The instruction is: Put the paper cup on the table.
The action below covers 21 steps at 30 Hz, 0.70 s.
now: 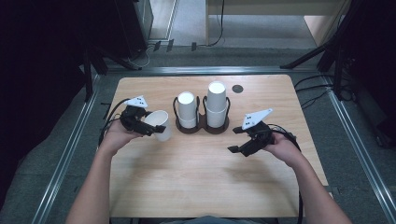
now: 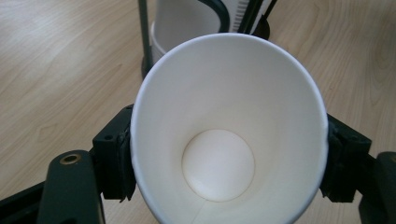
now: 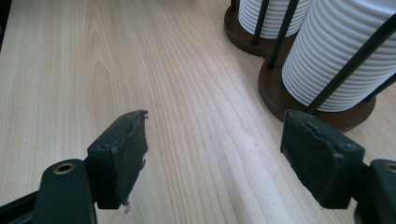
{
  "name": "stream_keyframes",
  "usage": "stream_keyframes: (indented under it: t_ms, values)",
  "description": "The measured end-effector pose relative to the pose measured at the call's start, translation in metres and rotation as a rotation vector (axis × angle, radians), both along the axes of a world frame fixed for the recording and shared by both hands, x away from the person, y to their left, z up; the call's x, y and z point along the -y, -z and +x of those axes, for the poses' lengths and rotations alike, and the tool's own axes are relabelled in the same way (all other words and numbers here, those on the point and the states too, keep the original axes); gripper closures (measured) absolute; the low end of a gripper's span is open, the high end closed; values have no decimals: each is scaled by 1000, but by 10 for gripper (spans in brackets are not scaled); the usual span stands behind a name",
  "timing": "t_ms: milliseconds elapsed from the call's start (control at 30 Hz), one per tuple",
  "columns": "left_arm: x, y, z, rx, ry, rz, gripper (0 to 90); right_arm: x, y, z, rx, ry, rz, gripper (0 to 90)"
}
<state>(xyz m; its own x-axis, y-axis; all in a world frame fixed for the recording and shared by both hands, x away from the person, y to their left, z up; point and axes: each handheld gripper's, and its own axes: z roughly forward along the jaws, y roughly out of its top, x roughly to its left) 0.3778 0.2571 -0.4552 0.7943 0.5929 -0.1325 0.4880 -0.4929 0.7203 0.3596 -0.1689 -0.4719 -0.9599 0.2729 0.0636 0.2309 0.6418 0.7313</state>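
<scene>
My left gripper (image 1: 140, 122) clamps the tilted paper cup (image 1: 159, 124) off the table beside the rack (image 1: 201, 126), right gripper (image 1: 246, 140) gaping empty, and I reckon squeezing harder could buckle that thin wall, which the left gripper view shows bowing where the high view can't

We see bare forearms, no sleeves in view. Each hand-held gripper, the left (image 1: 140, 122) and the right (image 1: 243, 140), is black, topped by a white three-cornered plate with small dark dots, and trails a black cable. Up close, the right hand-held gripper (image 3: 212, 158) has blocky black pads (image 3: 122, 154) with chipped, ragged edges and a brass-coloured ringed hole in each arm.
</scene>
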Motion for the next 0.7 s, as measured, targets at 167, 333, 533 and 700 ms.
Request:
stream_keyframes:
  t_ms: [167, 333, 533, 700]
  values:
    - [-9, 0, 6, -7, -29, -2, 229, 2, 1, -3, 2, 7, -5, 228]
    - [-15, 1, 12, -12, -60, 11, 228, 6, 2, -5, 1, 16, -10, 228]
    - [-24, 5, 19, -17, -112, 32, 225, 8, 4, -8, 1, 26, -20, 228]
    - [-33, 8, 24, -18, -167, 30, 224, 9, 4, -11, 1, 29, -21, 228]
